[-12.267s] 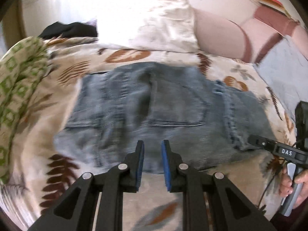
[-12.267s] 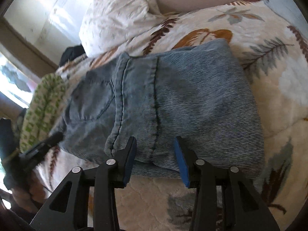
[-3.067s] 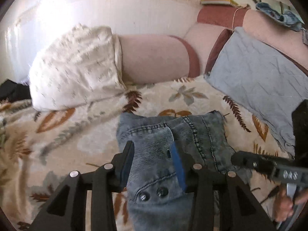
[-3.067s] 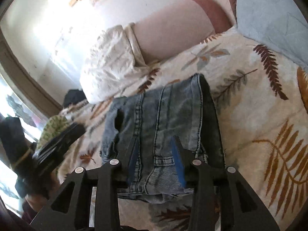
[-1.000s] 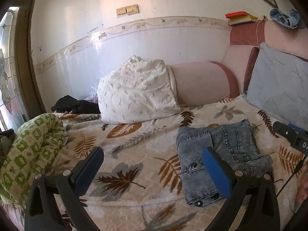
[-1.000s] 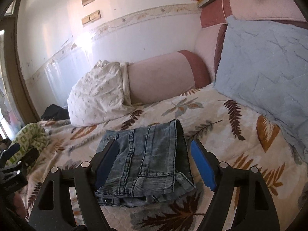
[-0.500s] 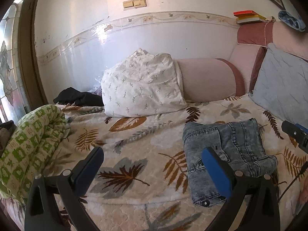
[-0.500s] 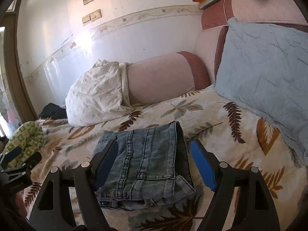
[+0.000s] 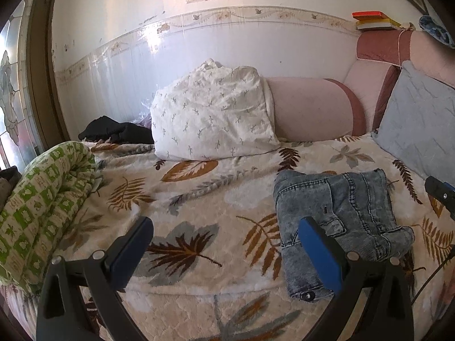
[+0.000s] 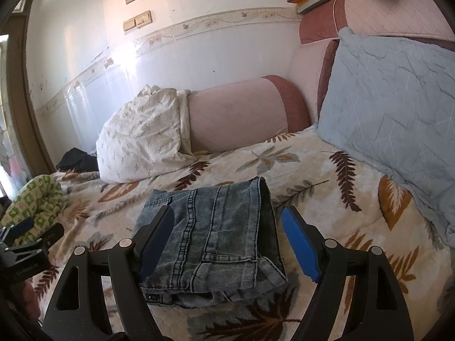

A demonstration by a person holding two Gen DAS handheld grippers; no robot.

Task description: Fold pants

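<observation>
Folded into a compact denim bundle, the pants (image 10: 212, 236) lie on the leaf-print bedspread (image 9: 199, 199) just beyond the spread, empty right gripper (image 10: 227, 238) and beside the wide-open left gripper (image 9: 224, 244), the folding apparently finished.

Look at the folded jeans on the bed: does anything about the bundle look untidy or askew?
Slightly. The folded jeans lie compact on the leaf-print bedspread, but lower layers poke out unevenly at the near edge, and a buttoned corner sticks out.
</observation>
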